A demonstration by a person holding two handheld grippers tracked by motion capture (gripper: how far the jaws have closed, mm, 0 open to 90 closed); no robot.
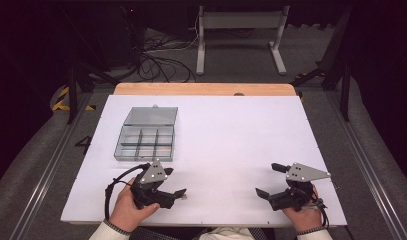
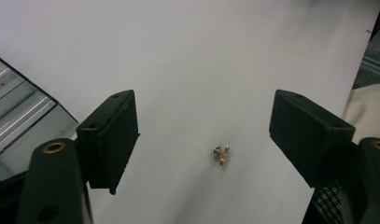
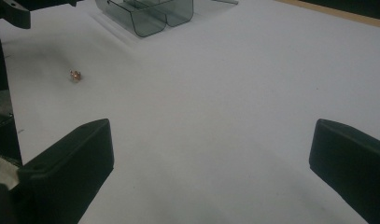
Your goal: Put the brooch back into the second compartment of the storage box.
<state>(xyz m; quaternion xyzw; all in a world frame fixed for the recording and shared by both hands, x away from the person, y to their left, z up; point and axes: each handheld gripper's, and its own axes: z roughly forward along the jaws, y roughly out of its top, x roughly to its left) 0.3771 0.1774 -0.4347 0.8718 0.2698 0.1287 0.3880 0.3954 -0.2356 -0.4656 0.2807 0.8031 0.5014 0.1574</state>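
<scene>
From the high view, a white desk (image 1: 231, 135) carries a clear plastic box (image 1: 146, 140) with small compartments, its lid laid open behind it, toward the far left part of the surface. The left claw (image 1: 172, 182) lies low at the near left edge, held by the person's left hand (image 1: 126, 205), with its jaws spread and nothing between them. Just beside its near jaw tip sits a tiny brass piece (image 1: 185, 197) on the white surface. The right claw (image 1: 267, 180) sits at the near right, held by the right hand (image 1: 303, 207), jaws also spread wide and empty.

In the left gripper view, the two black jaws stand far apart. The brass piece (image 2: 221, 153) lies on the desk (image 2: 201, 56) between them, touching neither jaw. A corner of the plastic box (image 2: 19, 116) shows at the left edge.

In the right gripper view, the jaws are wide apart over bare desk (image 3: 253, 93). The brass piece (image 3: 75, 74) lies well off to the left, and the plastic box (image 3: 150, 16) stands farther away at the top.
</scene>
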